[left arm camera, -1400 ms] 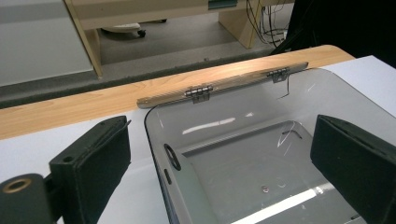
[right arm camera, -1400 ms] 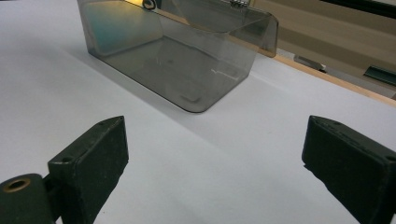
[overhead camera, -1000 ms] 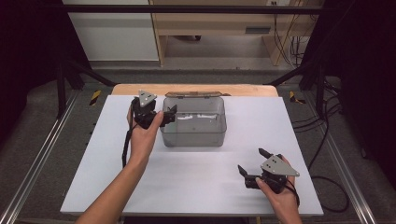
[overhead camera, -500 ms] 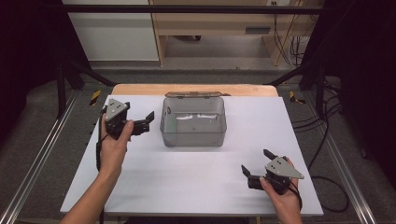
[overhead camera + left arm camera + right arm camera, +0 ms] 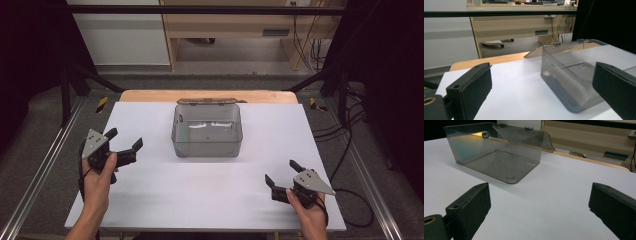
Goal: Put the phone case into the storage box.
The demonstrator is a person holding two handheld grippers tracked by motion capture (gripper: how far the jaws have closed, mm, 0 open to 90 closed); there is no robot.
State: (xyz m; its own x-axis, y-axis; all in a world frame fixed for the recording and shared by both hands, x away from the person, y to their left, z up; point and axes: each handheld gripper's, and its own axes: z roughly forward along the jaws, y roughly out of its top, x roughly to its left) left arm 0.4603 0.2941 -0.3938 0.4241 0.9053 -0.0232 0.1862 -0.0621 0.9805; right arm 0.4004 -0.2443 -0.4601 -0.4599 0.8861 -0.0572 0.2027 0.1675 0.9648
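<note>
Table [image 5: 150,195]: white top, wooden edge showing along the far side; steel frame rails [image 5: 40,175] run down its left and right.

Clear box [image 5: 207,131]: smoke-tinted transparent plastic, rounded corners, standing upright at the far centre of the table; hinged lid [image 5: 206,101] thrown open behind the far wall; interior appears bare apart from faint reflections — contents cannot be told for certain. In the left gripper view the box [image 5: 571,75] sits ahead and to the right; in the right gripper view it [image 5: 496,152] lies far left, lid [image 5: 524,135] tilted back.

Left gripper [image 5: 124,142]: held in the person's left hand [image 5: 97,172] over the left part of the table, well apart from the box, pointing right and slightly far; jaws wide apart, nothing between them; grey three-cornered plate [image 5: 93,143] on top.

Right gripper [image 5: 281,172]: held in the person's right hand [image 5: 306,210] over the near right corner of the table, well apart from the box; jaws spread wide, holding nothing — bare table between them.

Surroundings: wooden desk [image 5: 235,25] beyond the table; loose cables [image 5: 350,140] on the floor at right.
</note>
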